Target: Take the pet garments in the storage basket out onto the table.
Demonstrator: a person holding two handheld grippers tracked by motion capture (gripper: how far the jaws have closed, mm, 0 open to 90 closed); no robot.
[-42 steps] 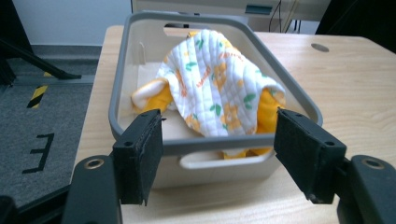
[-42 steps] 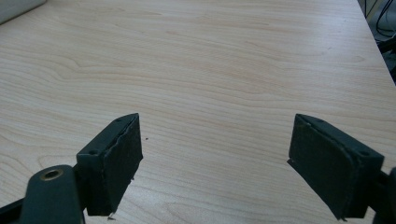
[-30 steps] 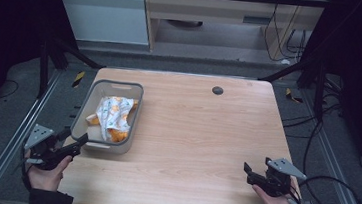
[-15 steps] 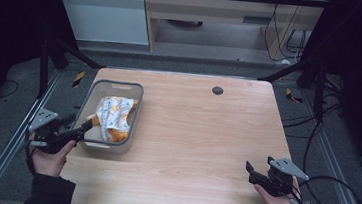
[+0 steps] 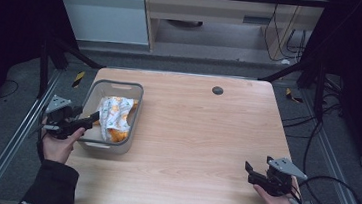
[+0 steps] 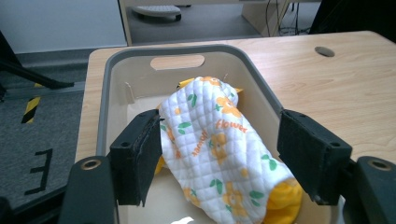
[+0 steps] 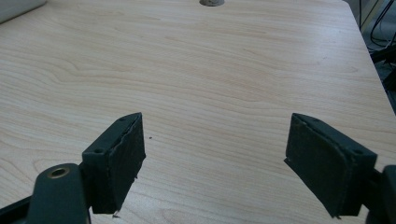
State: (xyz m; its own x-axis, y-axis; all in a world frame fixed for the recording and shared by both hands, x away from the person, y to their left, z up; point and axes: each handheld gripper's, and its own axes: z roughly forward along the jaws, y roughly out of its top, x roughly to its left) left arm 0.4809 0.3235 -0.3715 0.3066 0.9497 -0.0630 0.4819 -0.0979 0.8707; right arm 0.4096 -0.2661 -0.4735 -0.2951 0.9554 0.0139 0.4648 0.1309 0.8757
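Observation:
A grey plastic basket (image 5: 133, 108) (image 6: 105, 84) stands at the table's left side. Inside it lies a white quilted cloth with orange flowers (image 5: 114, 115) (image 6: 215, 140), with yellow fabric under it. My left gripper (image 5: 86, 121) (image 6: 219, 156) reaches over the basket's near left rim, open, its jaws on either side of the cloth and just above it. My right gripper (image 5: 250, 172) (image 7: 215, 163) is open over bare wood at the table's front right, with nothing between its jaws.
A small dark round grommet (image 5: 217, 90) (image 7: 211, 2) sits in the tabletop near the far edge. A black cable (image 5: 330, 197) loops off the right gripper past the table's right edge. Metal frame rails (image 5: 9, 141) run along the left side.
My left gripper has moved up and right from the table's front-left corner until it is over the basket's rim, around the cloth. The right gripper has barely shifted.

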